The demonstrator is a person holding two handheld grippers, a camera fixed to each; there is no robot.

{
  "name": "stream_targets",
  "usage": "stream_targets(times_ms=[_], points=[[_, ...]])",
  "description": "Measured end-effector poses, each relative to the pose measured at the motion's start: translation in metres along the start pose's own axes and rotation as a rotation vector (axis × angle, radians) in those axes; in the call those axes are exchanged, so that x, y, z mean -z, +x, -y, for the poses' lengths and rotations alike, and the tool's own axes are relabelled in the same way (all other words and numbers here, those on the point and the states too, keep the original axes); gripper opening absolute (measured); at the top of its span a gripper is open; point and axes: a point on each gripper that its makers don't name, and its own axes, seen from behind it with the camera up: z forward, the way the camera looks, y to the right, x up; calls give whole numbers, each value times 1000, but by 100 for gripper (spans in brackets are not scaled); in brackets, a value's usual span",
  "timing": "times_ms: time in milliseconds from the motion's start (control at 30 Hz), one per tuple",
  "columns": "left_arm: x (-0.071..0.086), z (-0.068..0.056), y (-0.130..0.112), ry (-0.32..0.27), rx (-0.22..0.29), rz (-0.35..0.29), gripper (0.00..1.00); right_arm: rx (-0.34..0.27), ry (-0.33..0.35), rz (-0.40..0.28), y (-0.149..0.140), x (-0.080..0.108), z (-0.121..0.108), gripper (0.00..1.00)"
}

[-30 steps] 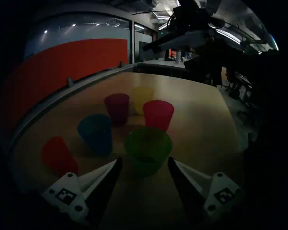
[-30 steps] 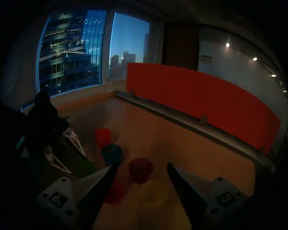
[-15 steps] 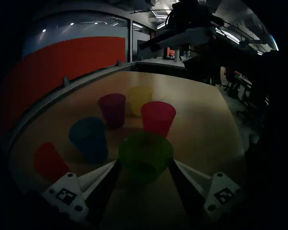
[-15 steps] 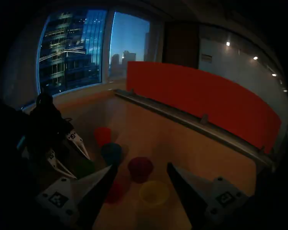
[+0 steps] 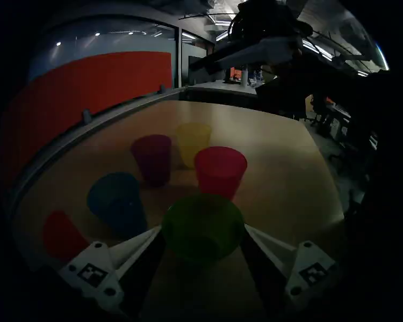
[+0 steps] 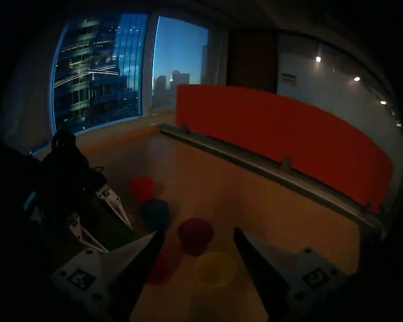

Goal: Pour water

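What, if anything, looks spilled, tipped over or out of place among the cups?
Nothing stands out. All six, from the green cup to the yellow cup, stand on the table, none on its side, and no spill shows, though the light is dim.

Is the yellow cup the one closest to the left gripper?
No, the green cup sits right at the left gripper, while the yellow cup stands farthest back.

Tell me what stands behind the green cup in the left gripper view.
Directly behind the green cup stands a red cup, with a yellow cup and a purple cup farther back. The green rim covers the red cup's base.
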Motion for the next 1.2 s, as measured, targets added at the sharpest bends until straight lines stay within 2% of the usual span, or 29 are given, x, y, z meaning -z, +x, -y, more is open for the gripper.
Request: stream_targets(times_ms=[400, 600, 900, 1200], points=[[-1, 2, 1, 3, 27, -2, 87, 1, 6, 6, -1, -3, 1, 98], [3, 5, 1, 12, 6, -6, 87, 7, 9, 10, -1, -6, 3, 97], [14, 5, 1, 29, -2, -14, 87, 13, 24, 16, 1, -16, 11, 97], [33, 13, -3, 64, 1, -15, 87, 30, 48, 26, 4, -29, 24, 97]])
